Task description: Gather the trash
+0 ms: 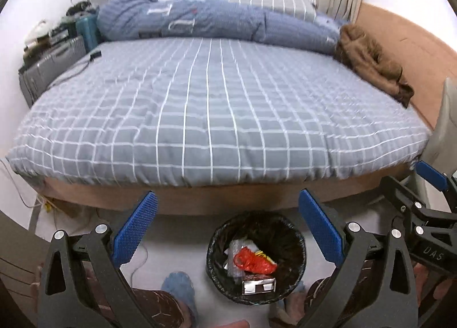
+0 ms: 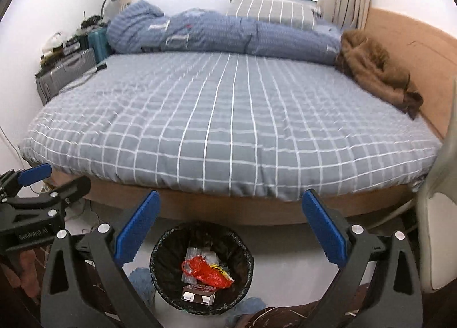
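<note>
Here, checked bed fills room; bin on floor.

The left gripper is held with its 2 blue-padded fingers spread wide, nothing between them. The right gripper is likewise held wide apart and empty, angled downward.

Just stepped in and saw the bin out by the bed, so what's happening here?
A person is collecting trash with two hand-held grippers. The left gripper and right gripper are both open and empty above the black-lined bin on the floor. A red bag, wrappers and a small box already lie inside.
</note>
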`<action>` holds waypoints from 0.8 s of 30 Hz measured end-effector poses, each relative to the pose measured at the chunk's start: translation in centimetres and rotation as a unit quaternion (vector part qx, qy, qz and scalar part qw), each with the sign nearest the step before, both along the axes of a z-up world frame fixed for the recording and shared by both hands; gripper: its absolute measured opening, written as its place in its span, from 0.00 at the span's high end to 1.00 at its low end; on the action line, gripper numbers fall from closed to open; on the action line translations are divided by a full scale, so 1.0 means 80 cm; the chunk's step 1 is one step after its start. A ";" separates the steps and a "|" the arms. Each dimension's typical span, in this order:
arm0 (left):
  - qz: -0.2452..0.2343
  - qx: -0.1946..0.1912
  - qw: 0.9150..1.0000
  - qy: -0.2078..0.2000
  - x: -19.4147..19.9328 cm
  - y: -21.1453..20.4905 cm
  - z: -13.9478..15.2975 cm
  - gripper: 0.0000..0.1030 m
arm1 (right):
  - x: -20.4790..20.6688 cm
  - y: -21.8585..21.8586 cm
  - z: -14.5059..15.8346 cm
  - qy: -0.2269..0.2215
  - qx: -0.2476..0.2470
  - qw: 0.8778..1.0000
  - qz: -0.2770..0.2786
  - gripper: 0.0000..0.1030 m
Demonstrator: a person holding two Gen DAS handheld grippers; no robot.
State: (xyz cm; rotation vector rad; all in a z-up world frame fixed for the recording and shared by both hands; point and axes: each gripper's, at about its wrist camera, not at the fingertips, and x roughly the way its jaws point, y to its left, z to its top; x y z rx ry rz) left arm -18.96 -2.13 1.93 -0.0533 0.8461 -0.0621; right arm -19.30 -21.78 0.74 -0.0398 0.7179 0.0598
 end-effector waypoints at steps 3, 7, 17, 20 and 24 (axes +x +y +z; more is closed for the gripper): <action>0.000 0.005 1.000 -0.012 -0.018 0.000 0.022 0.06 | -0.019 -0.004 0.021 -0.012 0.005 1.000 -0.001 0.07; -0.003 0.006 1.000 -0.020 -0.042 -0.002 0.038 0.06 | -0.043 -0.007 0.034 -0.021 0.012 1.000 -0.003 0.07; 0.005 0.014 1.000 -0.013 -0.053 0.000 0.028 0.06 | -0.056 -0.013 0.029 -0.019 0.018 1.000 -0.009 0.07; 0.008 0.013 1.000 -0.010 -0.051 0.001 0.022 0.06 | -0.055 -0.013 0.022 -0.013 0.016 1.000 -0.011 0.07; 0.009 0.012 1.000 -0.006 -0.047 0.000 0.017 0.06 | -0.053 -0.014 0.015 -0.008 0.017 1.000 -0.012 0.07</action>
